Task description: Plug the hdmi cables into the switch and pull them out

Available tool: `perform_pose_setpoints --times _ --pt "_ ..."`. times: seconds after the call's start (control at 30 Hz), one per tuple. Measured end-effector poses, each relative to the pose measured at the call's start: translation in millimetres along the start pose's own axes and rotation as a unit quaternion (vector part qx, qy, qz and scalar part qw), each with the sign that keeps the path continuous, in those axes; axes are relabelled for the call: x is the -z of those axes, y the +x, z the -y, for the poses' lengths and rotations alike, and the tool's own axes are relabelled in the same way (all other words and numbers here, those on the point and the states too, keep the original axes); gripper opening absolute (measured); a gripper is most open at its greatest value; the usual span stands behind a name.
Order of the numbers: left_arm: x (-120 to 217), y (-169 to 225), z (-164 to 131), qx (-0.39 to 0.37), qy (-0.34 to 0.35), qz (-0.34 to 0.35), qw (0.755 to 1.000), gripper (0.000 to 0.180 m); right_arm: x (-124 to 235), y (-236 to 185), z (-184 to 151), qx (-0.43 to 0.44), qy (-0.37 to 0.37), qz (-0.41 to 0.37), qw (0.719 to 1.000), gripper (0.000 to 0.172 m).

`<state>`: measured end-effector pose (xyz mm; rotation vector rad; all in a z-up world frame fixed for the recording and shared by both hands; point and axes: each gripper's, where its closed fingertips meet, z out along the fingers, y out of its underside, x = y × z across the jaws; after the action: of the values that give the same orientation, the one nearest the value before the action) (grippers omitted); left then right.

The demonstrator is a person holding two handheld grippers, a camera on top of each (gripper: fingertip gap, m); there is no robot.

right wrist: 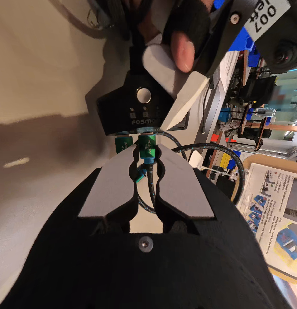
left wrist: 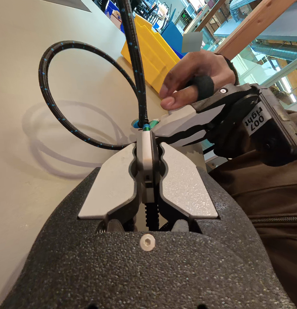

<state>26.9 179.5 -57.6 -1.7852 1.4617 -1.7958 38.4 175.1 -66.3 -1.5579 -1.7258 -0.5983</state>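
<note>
In the left wrist view my left gripper (left wrist: 148,145) is shut on a flat black switch box (left wrist: 147,158), seen edge-on between its fingers. The box's face with a round button shows in the right wrist view (right wrist: 136,107), clamped by the left gripper's white fingers (right wrist: 183,103). My right gripper (right wrist: 147,146) is shut on a green cable plug (right wrist: 147,142) that sits in the box's middle port; both fingertips touch its sides. A second green plug (right wrist: 123,144) sits in the port to its left. The black braided cable (left wrist: 49,93) loops over the white table (left wrist: 27,117).
A hand (left wrist: 191,80) holds the right gripper (left wrist: 174,120). A yellow bin (left wrist: 149,55) and blue bins stand behind. A wooden post (left wrist: 255,26) rises at the right. A printed instruction sheet (right wrist: 275,209) lies on a round wooden board at the right. The grippers are tip to tip, or close to it.
</note>
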Motion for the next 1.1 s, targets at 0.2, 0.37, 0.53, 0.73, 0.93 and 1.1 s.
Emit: perform_pose_setpoints --times 0.2,0.37,0.53,0.73,0.93,1.1 --pt "2 -4 0 0.014 0.000 0.001 1.000 0.023 1 2 -12 0.006 -0.018 0.014 1.000 0.020" --pt "2 -1 1 0.015 0.001 -0.005 1.000 0.023 9 0 -21 0.000 -0.011 0.031 0.999 0.025" --pt "-1 4 -1 0.011 -0.004 -0.014 1.000 0.023 7 3 -6 0.032 0.004 0.025 0.999 0.028" --pt "-2 6 -4 -0.004 -0.018 -0.010 1.000 0.023 6 -1 -5 0.049 0.002 0.071 0.996 0.030" --pt "-1 14 -3 -0.008 -0.018 -0.024 1.000 0.023 11 -3 -11 0.085 -0.015 0.106 0.991 0.029" --pt "-2 18 -4 -0.021 -0.025 -0.024 0.999 0.023 8 -7 -13 0.094 -0.036 0.129 0.987 0.022"
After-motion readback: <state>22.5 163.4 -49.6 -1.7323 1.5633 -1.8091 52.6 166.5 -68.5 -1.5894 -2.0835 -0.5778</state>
